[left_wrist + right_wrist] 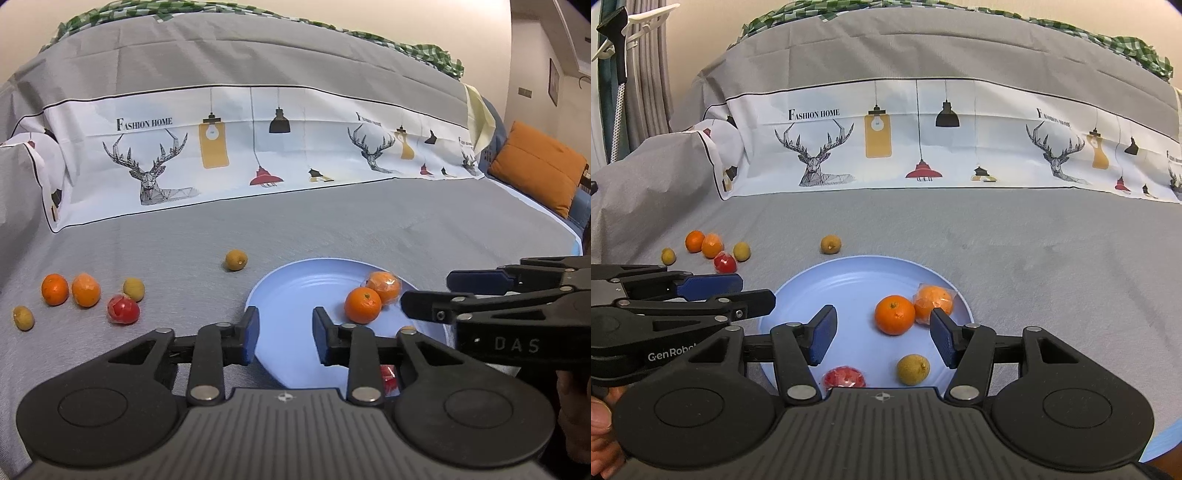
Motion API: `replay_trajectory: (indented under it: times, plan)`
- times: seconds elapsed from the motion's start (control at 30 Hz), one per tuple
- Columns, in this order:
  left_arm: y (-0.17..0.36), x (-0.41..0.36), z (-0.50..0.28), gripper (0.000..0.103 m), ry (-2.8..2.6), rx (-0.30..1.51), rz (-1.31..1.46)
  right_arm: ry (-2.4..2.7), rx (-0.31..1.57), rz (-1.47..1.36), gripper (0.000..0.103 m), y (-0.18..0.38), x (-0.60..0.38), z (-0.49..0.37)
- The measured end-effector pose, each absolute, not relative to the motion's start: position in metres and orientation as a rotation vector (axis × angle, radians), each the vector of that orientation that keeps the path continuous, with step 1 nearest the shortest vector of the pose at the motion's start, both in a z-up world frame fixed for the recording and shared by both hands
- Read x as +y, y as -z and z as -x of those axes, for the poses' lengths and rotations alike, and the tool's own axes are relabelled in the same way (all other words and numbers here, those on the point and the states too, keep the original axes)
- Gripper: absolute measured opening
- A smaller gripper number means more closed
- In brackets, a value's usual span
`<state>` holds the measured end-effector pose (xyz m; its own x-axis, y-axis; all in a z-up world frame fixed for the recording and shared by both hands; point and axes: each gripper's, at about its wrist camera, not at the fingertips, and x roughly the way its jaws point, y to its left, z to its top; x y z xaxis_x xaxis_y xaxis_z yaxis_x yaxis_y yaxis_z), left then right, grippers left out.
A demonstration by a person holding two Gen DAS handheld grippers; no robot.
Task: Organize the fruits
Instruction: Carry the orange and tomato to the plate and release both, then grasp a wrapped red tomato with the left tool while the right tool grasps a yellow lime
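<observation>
- On the grey cloth [1034, 240] sits a blue plate [857, 280] with an orange [894, 314], a wrapped orange [932, 298], a longan [913, 369] and a red fruit [844, 377].
- Left of the plate, five fruits [86, 290] cluster; another longan [236, 260] lies apart.
- Left gripper [284, 334] and right gripper [882, 332] hang over the plate, jaws apart, holding nothing.

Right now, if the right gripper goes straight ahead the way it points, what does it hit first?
Most likely the bare orange on the blue plate, which lies ahead between the open right gripper fingers. The wrapped orange sits just behind it. Depth is uncertain.
</observation>
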<state>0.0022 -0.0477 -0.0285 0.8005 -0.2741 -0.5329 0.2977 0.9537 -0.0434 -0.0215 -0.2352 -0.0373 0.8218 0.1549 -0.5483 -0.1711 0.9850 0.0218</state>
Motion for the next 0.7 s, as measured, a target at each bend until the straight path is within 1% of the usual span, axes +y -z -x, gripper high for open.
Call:
replay_trajectory:
  times: [0.03, 0.07, 0.1, 0.13, 0.17, 0.2, 0.23, 0.27, 0.53, 0.7]
  plan:
    - [0.028, -0.047, -0.003, 0.031, 0.301, 0.565, -0.039, -0.171, 0.573, 0.028, 0.057, 0.036, -0.235, 0.022]
    - [0.027, -0.045, -0.004, 0.028, 0.294, 0.565, -0.032, -0.17, 0.567, 0.025, 0.055, 0.035, -0.236, 0.023]
    - [0.027, -0.044, -0.005, 0.025, 0.287, 0.568, -0.024, -0.169, 0.561, 0.023, 0.048, 0.034, -0.236, 0.023]
    - [0.027, -0.042, -0.007, 0.024, 0.279, 0.571, -0.016, -0.168, 0.555, 0.019, 0.044, 0.032, -0.237, 0.023]
    - [0.026, -0.039, -0.008, 0.023, 0.271, 0.573, -0.006, -0.17, 0.55, 0.013, 0.036, 0.03, -0.238, 0.023]
    - [0.026, -0.036, -0.01, 0.022, 0.262, 0.573, 0.005, -0.172, 0.546, 0.006, 0.031, 0.029, -0.238, 0.023]
    - [0.025, -0.034, -0.011, 0.021, 0.253, 0.572, 0.016, -0.172, 0.543, 0.002, 0.029, 0.027, -0.238, 0.023]
    - [0.024, -0.03, -0.013, 0.021, 0.243, 0.569, 0.029, -0.172, 0.54, -0.002, 0.025, 0.025, -0.238, 0.023]
    - [0.024, 0.008, -0.033, 0.021, 0.128, 0.614, 0.197, -0.185, 0.519, -0.025, 0.024, 0.012, -0.234, 0.025]
    - [0.024, 0.025, -0.042, 0.021, 0.072, 0.626, 0.257, -0.203, 0.523, -0.024, 0.024, 0.009, -0.226, 0.023]
